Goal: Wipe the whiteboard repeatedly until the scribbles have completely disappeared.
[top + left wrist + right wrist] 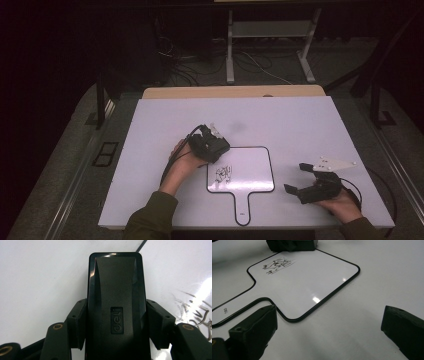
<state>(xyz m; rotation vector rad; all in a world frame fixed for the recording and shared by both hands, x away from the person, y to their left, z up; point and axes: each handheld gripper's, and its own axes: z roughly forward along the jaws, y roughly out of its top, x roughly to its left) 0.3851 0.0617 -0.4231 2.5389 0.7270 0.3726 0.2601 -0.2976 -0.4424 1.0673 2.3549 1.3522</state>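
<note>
**Eraser gripped at the board's corner**

Up close, the left gripper (116,322) has its fingers (77,322) clamped on a black "deli" eraser (116,290). From above, it sits at the paddle whiteboard's (250,172) upper-left corner, above the scribble (222,174). The right gripper (300,181) rests wide open on the white surface (300,125), beside the board.

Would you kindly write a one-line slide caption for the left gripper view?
Left tongs shut on a black eraser branded "deli", held over the small whiteboard beside its scribbles.
</note>
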